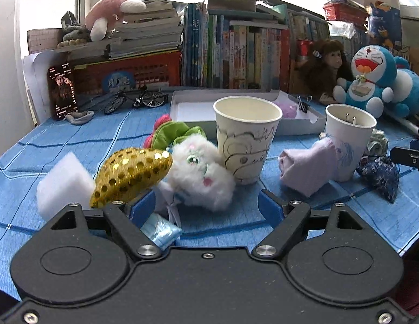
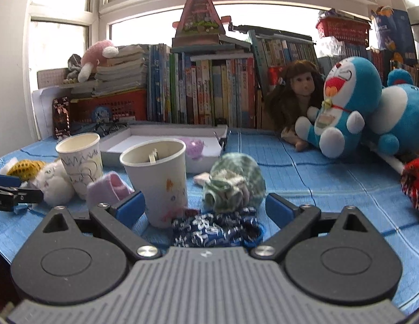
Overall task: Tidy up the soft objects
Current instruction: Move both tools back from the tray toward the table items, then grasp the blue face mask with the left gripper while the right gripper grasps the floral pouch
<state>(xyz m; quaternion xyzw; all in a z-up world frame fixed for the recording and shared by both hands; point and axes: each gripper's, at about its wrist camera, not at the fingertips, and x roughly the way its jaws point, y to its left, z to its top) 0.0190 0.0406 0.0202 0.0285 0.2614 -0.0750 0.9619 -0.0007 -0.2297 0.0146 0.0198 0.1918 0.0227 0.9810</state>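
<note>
The left tongs (image 1: pixel 208 205) stand wide open, holding nothing; the white plush (image 1: pixel 201 172) lies just ahead between the jaws, touching the doodled cup (image 1: pixel 247 137). The right tongs (image 2: pixel 204 208) also gape empty, beyond that cup, so the left is nearer.

Soft cloth, shiny sequins and matt paper on a woven blue cover

The fluffy white plush toy (image 1: pixel 201 172) is long-piled; the gold sequinned cushion (image 1: pixel 131 175) glitters; the white foam block (image 1: pixel 63 178) looks matt and porous; the two white paper cups (image 1: pixel 247 140) are dull, pen-marked; the blue ribbed tablecloth (image 2: pixel 304 178) is woven; the dark blue patterned cloth pouch (image 2: pixel 217 229) looks slightly glossy.
</note>
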